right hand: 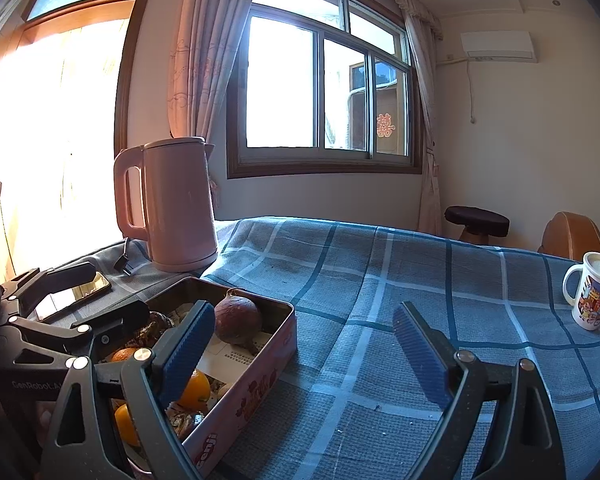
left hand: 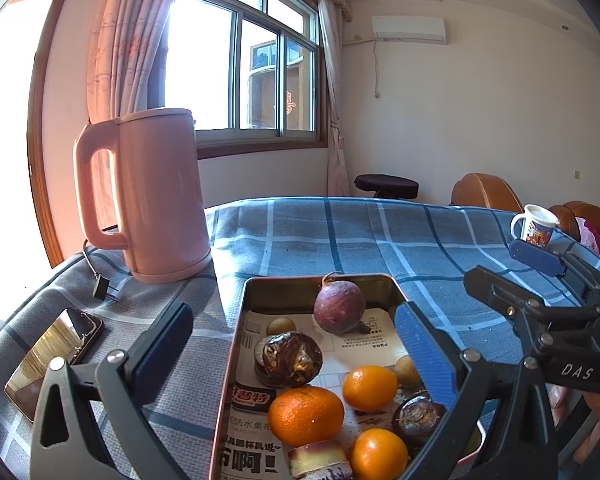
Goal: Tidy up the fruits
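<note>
Tin (left hand: 256, 300): on the table (left hand: 380, 240), paper-lined, holding three oranges (left hand: 306, 416), a purple fruit (left hand: 339, 307), dark husked fruits (left hand: 292, 358), two small pale ones. Left tongs (left hand: 296, 344): wide apart, straddling the tin's left wall, gripping nothing. Right tongs (right hand: 306, 350): wide apart, empty, over bare cloth beside tin. Kettle (left hand: 156, 196), phone (left hand: 56, 356) left; mug (right hand: 592, 296) far right.

In the left wrist view the tin (left hand: 236, 360) runs off the bottom edge at six o'clock, cutting the nearest orange (left hand: 378, 454) and a purple-and-yellow fruit piece (left hand: 318, 460). A blue finger (left hand: 424, 352) covers part of a small round fruit (left hand: 406, 370). The phone (left hand: 52, 356) is partly hidden. The print on the paper lining (left hand: 372, 332) is too small to read.
</note>
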{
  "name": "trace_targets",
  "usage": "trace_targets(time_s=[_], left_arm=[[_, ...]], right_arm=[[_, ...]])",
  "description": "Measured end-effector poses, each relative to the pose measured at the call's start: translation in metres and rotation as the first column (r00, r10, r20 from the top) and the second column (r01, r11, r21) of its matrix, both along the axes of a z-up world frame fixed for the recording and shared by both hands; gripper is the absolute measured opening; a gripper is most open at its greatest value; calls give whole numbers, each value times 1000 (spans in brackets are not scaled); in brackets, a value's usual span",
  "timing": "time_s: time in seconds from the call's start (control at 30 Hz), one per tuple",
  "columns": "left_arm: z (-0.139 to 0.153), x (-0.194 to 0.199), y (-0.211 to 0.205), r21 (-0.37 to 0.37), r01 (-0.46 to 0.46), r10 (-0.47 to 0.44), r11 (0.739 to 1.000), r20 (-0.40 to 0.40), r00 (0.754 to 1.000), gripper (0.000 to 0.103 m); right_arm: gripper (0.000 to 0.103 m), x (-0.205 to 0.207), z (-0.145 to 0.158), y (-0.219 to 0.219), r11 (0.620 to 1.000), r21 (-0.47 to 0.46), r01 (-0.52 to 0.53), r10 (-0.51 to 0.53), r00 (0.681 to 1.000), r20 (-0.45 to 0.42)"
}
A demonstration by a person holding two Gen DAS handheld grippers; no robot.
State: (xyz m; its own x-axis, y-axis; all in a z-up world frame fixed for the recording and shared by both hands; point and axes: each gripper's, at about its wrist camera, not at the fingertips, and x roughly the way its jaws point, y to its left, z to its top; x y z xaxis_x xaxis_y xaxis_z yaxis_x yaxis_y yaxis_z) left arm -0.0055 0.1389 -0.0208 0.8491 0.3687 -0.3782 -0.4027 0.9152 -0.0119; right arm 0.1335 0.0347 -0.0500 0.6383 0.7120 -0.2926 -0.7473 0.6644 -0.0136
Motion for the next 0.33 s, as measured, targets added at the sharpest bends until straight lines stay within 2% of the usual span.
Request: trace_targets(time_s=[0.33], left_arm=[[1,-1,-3,12,-2,2,1000,5,1000,103]], right_arm=[[92,1,0,-4,1000,7,8,-8,1000,-4]])
